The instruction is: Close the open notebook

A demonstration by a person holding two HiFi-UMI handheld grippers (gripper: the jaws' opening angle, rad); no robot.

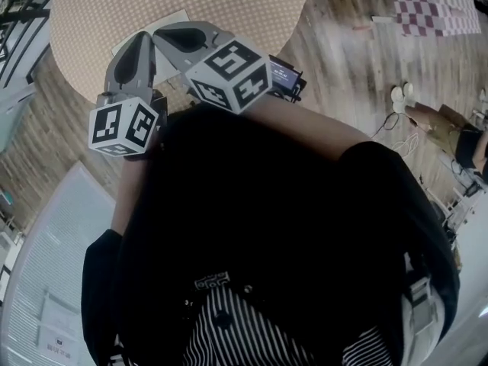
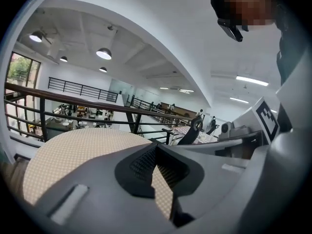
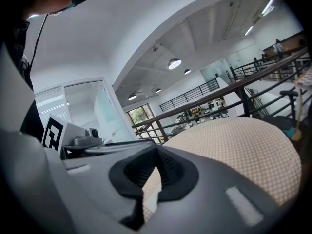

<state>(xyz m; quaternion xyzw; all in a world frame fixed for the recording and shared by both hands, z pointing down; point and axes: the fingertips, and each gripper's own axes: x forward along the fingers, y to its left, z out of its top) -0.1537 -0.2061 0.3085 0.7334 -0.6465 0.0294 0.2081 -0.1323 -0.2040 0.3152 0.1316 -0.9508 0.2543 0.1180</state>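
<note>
A pale, flat notebook (image 1: pixel 174 20) lies near the front edge of the round table (image 1: pixel 229 6), which has a beige dotted cloth. My two grippers hide most of it, so I cannot tell whether it lies open. Above that edge my left gripper (image 1: pixel 142 36) is shut, its tips meeting with nothing between them (image 2: pixel 156 147). Just to its right, my right gripper (image 1: pixel 158 36) is also shut and empty (image 3: pixel 156 147). The two gripper tips nearly touch each other over the notebook. Both gripper views look low across the tabletop.
The table stands on a wooden floor. A checkered rug (image 1: pixel 431 2) lies far right, with shoes (image 1: pixel 400 94) and another person (image 1: pixel 454 136) near it. A white slatted surface (image 1: pixel 46 265) fills the lower left. A dark railing (image 2: pixel 73 106) and a chair (image 2: pixel 194 129) stand beyond the table.
</note>
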